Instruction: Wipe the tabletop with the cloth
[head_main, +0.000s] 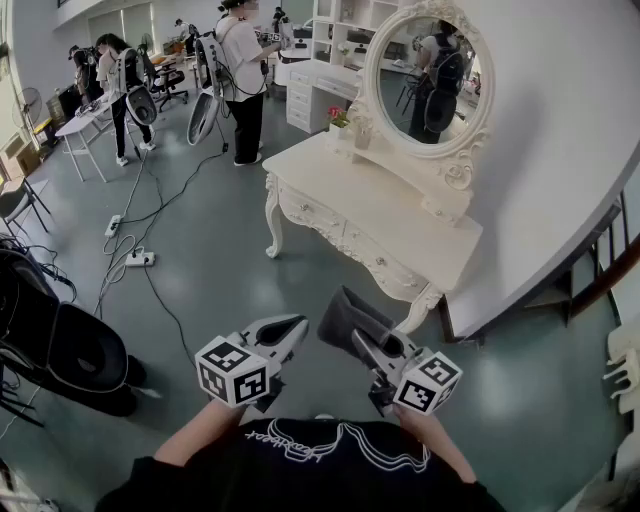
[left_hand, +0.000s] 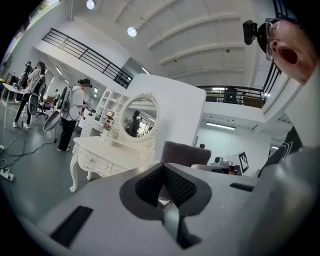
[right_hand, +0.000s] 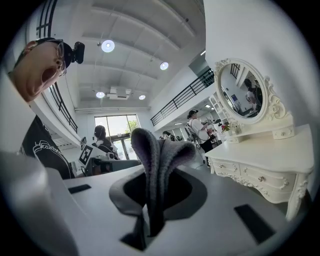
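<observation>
Grey cloth (right_hand: 159, 150) is hanging clamped in the right tongs (head_main: 362, 342), well apart from the white bench (head_main: 400, 222); left tongs (head_main: 293, 327) are sitting together (nothing between them), so wiping is not yet starting

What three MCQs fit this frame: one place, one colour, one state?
1. Where is the cloth? A in a bucket B in the right tongs C on a hook
2. Colour of the dressing table? A cream white B black C red
3. State of the left tongs? A wide open B shut on a sponge C shut, empty
1 B, pinched there in the right gripper view; 2 A, top and legs pale cream; 3 C, pads meet, nothing between.
</observation>
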